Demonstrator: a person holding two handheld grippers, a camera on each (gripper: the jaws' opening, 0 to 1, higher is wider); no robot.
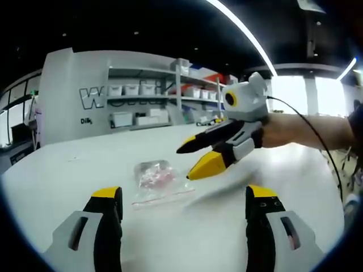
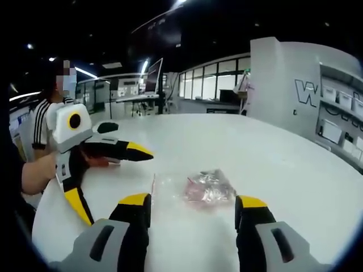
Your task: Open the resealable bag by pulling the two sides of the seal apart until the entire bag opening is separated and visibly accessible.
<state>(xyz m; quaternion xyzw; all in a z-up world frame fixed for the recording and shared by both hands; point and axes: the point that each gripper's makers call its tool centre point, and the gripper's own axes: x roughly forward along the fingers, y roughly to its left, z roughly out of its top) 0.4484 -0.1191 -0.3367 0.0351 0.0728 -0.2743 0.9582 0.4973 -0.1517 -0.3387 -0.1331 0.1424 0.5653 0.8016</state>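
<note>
Clear resealable bag [image 1: 156, 182] lies flat on the white table [image 1: 295, 170], untouched, seal strip nearest left gripper [image 1: 184, 207]; right gripper [image 1: 195, 160] hovers just beside; both jaws spread, empty.

The pink contents of the clear resealable bag [image 1: 154, 177] stay too blurred to identify. Shelf bins [image 1: 131, 89] hide part of the far wall lettering [image 1: 92, 97].

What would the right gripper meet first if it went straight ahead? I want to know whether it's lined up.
Probably the resealable bag, lying flat on the white table just ahead between the open right gripper fingers; depth is uncertain.
</note>
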